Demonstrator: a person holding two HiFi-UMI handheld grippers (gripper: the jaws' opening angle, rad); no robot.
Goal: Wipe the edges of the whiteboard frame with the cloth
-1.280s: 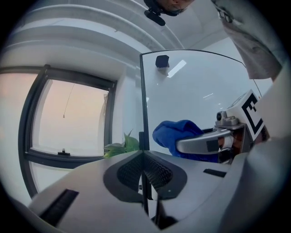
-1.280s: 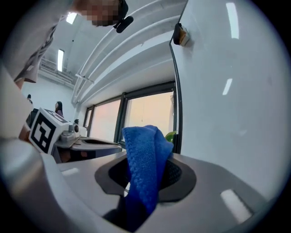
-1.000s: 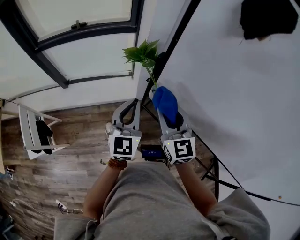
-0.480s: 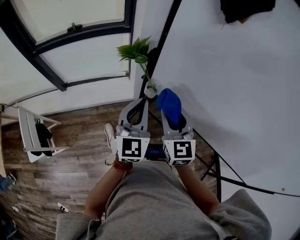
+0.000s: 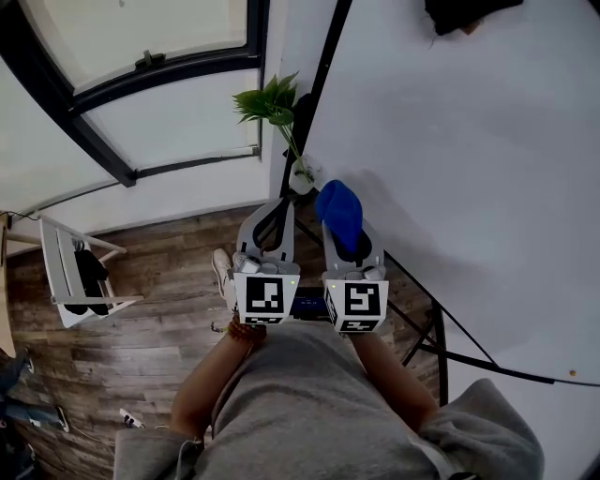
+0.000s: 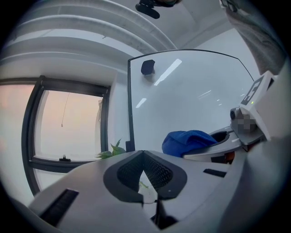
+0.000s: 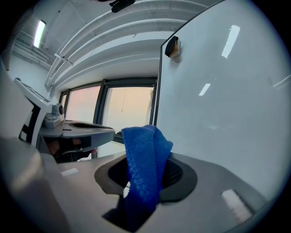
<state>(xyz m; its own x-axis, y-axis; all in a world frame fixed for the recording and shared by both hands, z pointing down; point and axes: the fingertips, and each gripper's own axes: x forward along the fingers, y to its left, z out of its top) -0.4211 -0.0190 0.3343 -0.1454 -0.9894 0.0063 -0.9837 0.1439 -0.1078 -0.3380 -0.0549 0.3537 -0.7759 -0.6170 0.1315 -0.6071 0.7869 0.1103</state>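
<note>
Whiteboard ahead: right tool pinches the blue cloth, left tool is pressed together, holding nothing.

A wood-plank floor is seen left of the left gripper, with a white chair (a dark item hung on it) farther left; black-framed windows are daylit ahead.

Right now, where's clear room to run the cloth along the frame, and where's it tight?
Free: the frame above the plant, beside the window; the whiteboard between cloth and black eraser. Tight: the frame's foot, where the plant and left gripper crowd in.
</note>
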